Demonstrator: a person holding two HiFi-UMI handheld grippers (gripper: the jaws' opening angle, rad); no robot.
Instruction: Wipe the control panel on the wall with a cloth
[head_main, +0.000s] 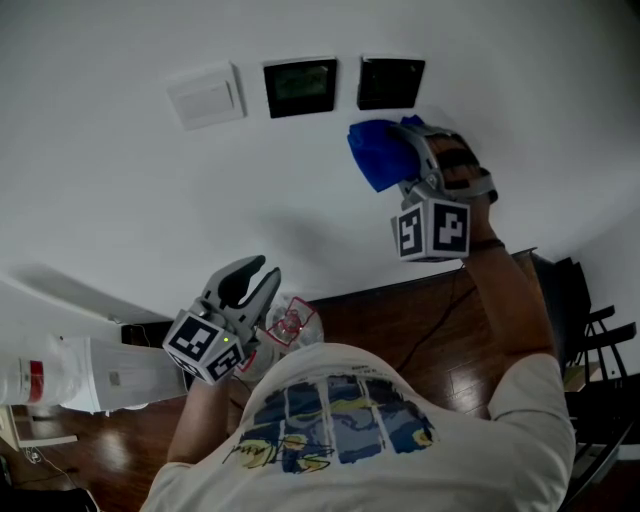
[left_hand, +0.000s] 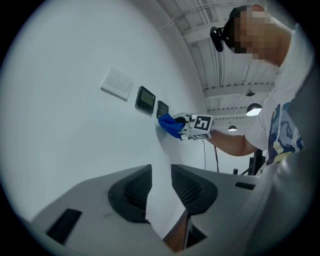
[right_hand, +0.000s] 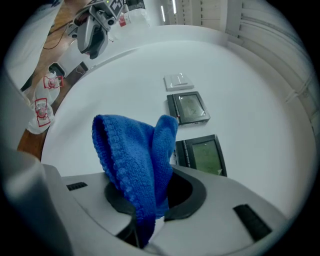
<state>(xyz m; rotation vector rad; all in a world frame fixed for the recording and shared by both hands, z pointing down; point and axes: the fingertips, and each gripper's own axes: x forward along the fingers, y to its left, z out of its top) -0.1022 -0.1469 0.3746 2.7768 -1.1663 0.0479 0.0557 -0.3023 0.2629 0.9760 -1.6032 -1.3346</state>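
Observation:
Three plates sit in a row on the white wall: a white switch (head_main: 205, 97), a dark control panel with a greenish screen (head_main: 300, 87) and a second dark panel (head_main: 391, 83). My right gripper (head_main: 400, 150) is shut on a blue cloth (head_main: 378, 155), held just below the second panel. In the right gripper view the cloth (right_hand: 132, 160) bulges out of the jaws beside the nearest panel (right_hand: 202, 154); whether it touches the wall cannot be told. My left gripper (head_main: 248, 283) hangs lower left, away from the wall. Its jaws stand a narrow gap apart with nothing between them (left_hand: 161, 175).
Below the wall runs a dark baseboard and a brown wooden floor (head_main: 420, 320). A white cylinder with a red label (head_main: 80, 375) lies at the left. A clear bag with red print (head_main: 290, 322) is near the left gripper. A dark chair (head_main: 590, 330) stands at the right.

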